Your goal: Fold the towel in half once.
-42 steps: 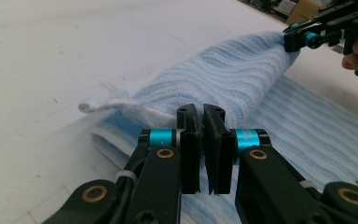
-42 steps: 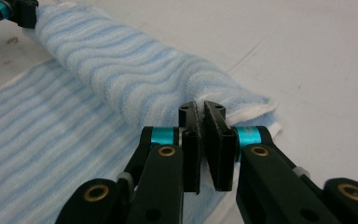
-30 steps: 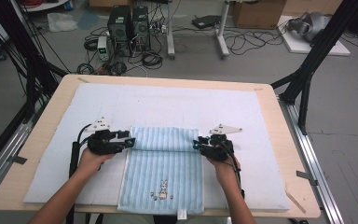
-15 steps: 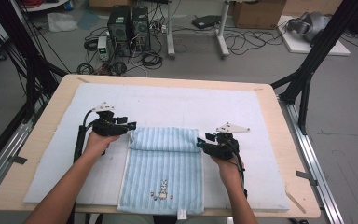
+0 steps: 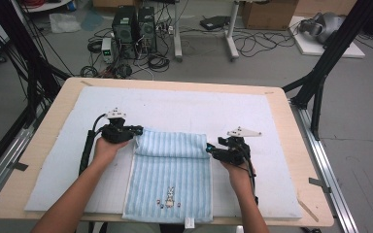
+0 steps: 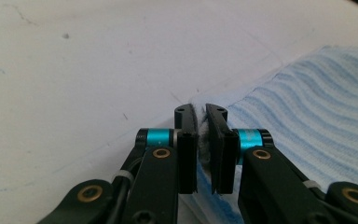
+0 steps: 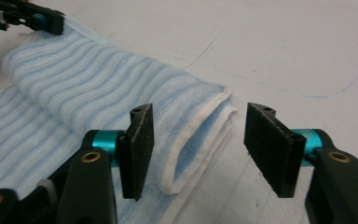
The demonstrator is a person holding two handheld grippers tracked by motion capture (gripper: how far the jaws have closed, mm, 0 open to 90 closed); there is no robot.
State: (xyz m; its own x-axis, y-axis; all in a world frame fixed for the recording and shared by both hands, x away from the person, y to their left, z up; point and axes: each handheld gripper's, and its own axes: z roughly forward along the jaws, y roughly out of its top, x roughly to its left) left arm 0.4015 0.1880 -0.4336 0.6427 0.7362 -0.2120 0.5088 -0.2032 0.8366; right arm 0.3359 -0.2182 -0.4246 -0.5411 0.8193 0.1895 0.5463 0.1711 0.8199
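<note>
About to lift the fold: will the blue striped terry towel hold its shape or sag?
The blue striped terry towel will probably sag: its folded edge already curls softly between the right gripper and its open jaws. The left gripper, shut on a corner, likely won't slip on the nubby cloth.

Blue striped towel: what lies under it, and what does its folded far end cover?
The towel lies on a white mat over the wooden table. Its folded-over far end covers the layer beneath; whatever sits inside that fold is hidden.

Grey floor (image 5: 364,121), perhaps concrete; cables (image 5: 257,46)
</note>
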